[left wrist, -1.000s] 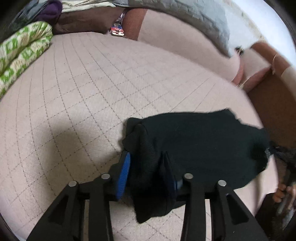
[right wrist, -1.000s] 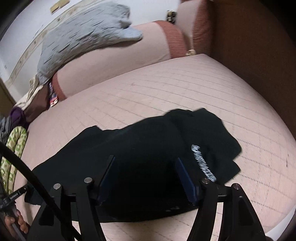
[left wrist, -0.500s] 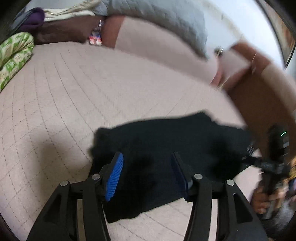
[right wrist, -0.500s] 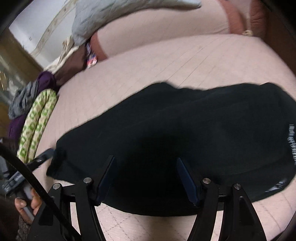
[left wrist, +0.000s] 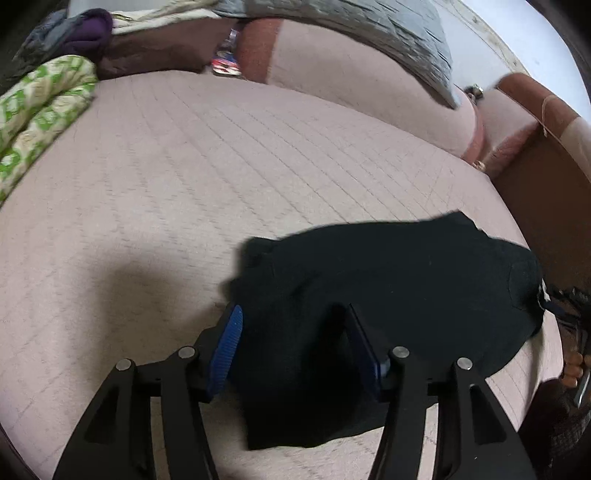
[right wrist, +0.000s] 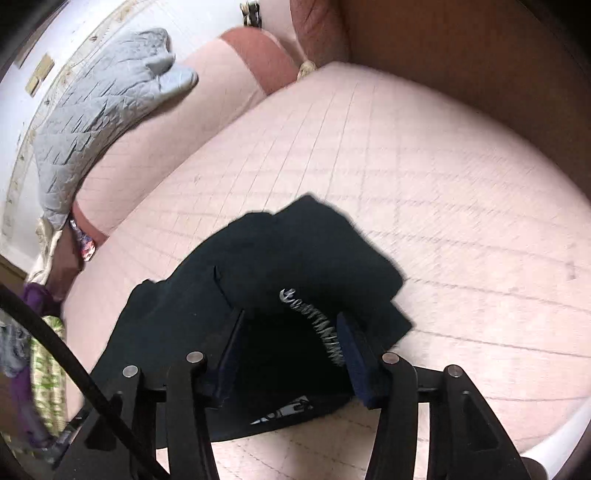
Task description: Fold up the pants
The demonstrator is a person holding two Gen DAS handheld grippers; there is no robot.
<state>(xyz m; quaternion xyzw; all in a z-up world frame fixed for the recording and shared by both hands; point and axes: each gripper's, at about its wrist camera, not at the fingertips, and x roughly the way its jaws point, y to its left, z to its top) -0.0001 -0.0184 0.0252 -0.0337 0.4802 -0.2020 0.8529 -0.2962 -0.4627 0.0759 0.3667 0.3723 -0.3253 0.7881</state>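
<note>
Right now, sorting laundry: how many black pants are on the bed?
1. The black pants lie bunched on the pink quilted bed near its front edge, under both open grippers; more garments may be hidden off-frame.

A pale pink quilted mattress (left wrist: 229, 155) stitched in a grid pattern fills the scene, with a long pink bolster (left wrist: 354, 92) capped in reddish-brown lying along its far edge. A grey quilted blanket (right wrist: 99, 110) is draped over the bolster. A green-and-white patterned bedding roll (left wrist: 40, 107) sits at one side, near purple cloth (left wrist: 90, 31) and a brown pillow (left wrist: 155, 55)
</note>
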